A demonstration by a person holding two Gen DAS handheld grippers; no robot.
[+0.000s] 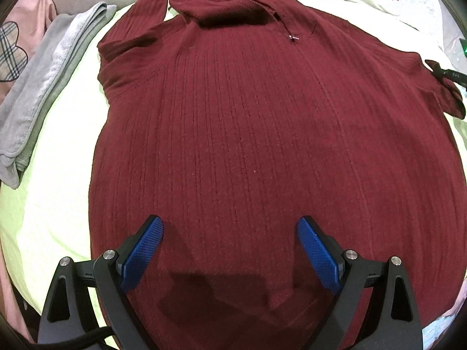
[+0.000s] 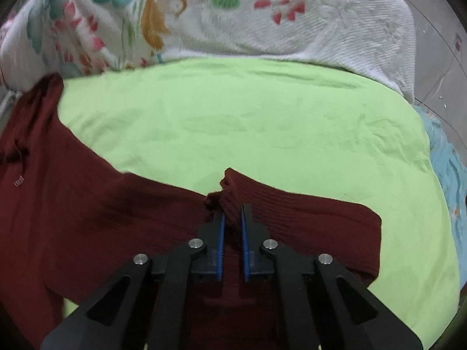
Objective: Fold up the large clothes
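Left wrist view: big maroon ribbed sweater [image 1: 233, 134] spread front-up on a bed with a lime-green sheet [image 1: 52, 204], collar and short zipper [image 1: 293, 38] at the far end, hem nearest the camera. One sleeve [image 1: 137, 29] is already tucked over the shoulder at upper left; the other sleeve [image 2: 306, 221] runs out sideways across the sheet. Folded grey towel [image 1: 43, 87] lies beside the sweater at left, floral quilt [image 2: 262, 14] bunched beyond the sheet.

Step in hand, as I judge it: sleeve fold on the outstretched side. Right gripper [image 2: 232, 227] has its jaws pinched nearly together on a raised ridge of sleeve fabric, about midway along the sleeve; cuff end lies flat past it. Left gripper [image 1: 230, 250] hangs over the lower body of the sweater, jaws wide, nothing between them, no contact visible.

Next move likely calls for lifting the pinched sleeve and carrying it across onto the chest, keeping the knit from dragging the body out of line. Left gripper could pin the hem or side seam. Grip looks shallow, so slip is a risk.
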